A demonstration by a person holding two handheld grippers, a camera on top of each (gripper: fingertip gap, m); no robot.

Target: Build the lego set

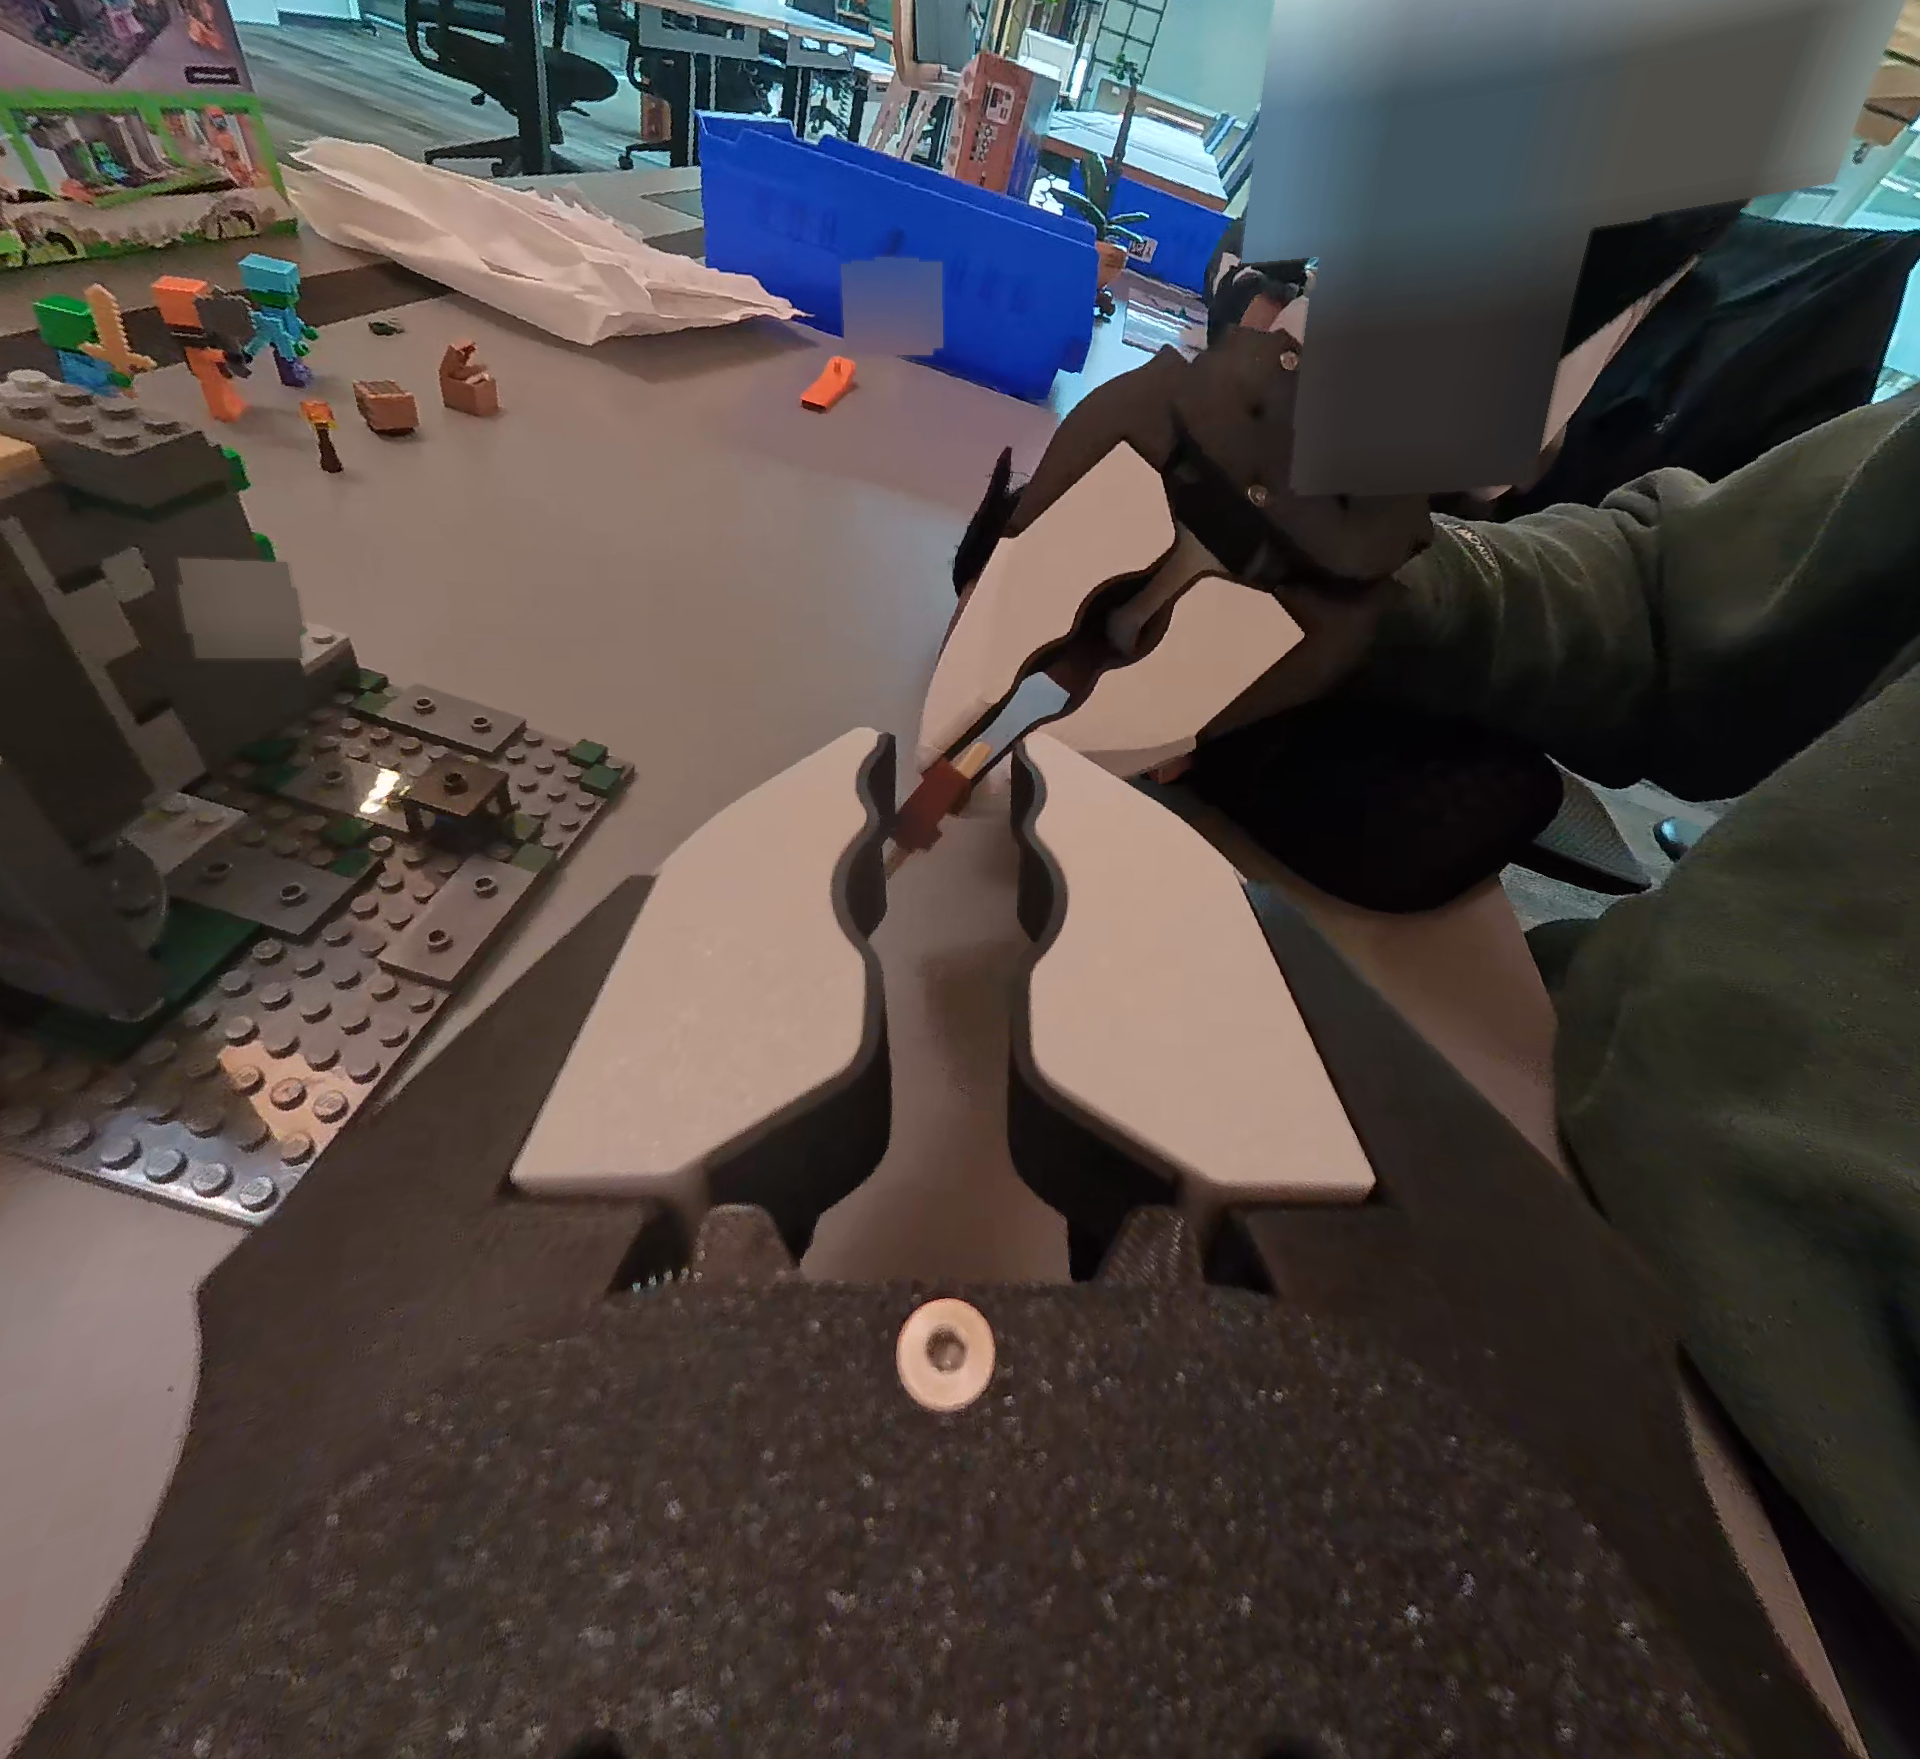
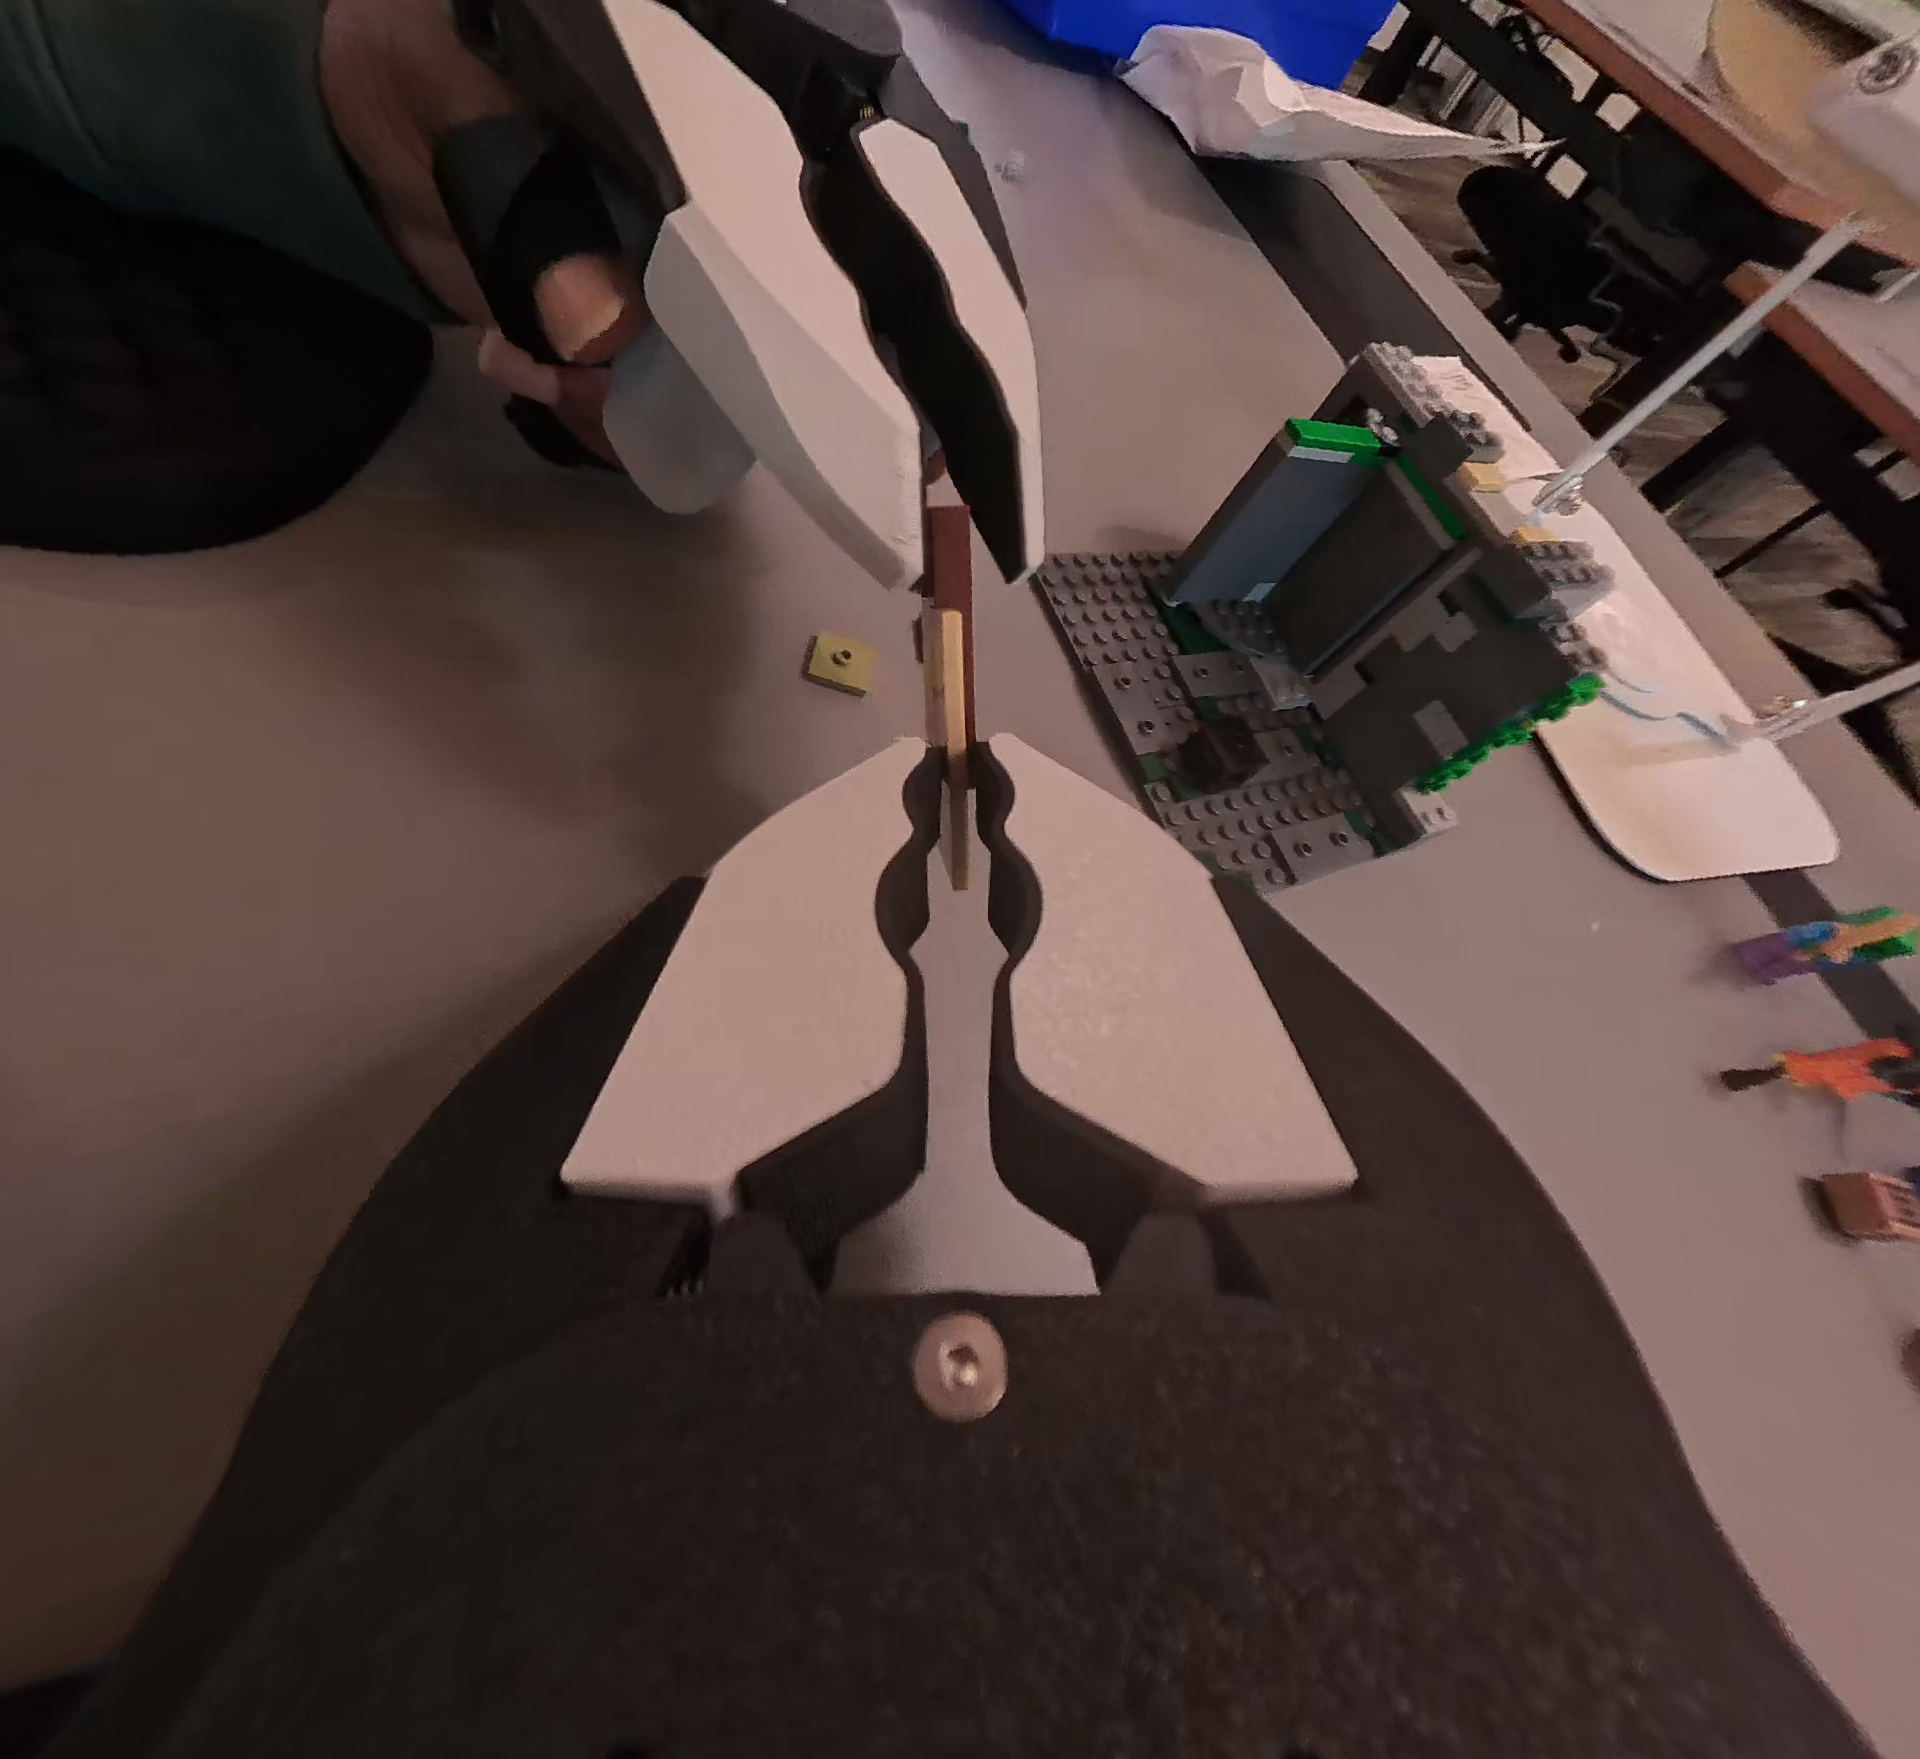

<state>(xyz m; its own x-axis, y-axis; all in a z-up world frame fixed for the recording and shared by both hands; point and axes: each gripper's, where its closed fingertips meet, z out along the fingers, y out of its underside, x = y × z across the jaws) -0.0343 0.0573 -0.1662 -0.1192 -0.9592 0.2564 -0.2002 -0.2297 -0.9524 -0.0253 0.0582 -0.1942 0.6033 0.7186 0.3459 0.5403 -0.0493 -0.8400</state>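
Between your right gripper's [image 2: 958, 753] jaws, the near end of the thin tan flat Lego plate [image 2: 948, 670] is hidden by the pads. Beyond them, the dark reddish-brown Lego piece [image 2: 948, 566] vanishes into your left gripper [image 2: 961, 556]; contact there is unclear. Far right, small colourful Lego figures [image 2: 1829, 951] are blurred.

Right tongs [image 2: 958, 753] pinch a tan plate [image 2: 948, 670] whose brown piece [image 2: 948, 556] the left tongs [image 2: 961, 556] grip

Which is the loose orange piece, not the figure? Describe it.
Find the blue bin at the back. Just before its front wall lies the orange piece, a small wedge lying alone, while the orange figure stands left among other figures.
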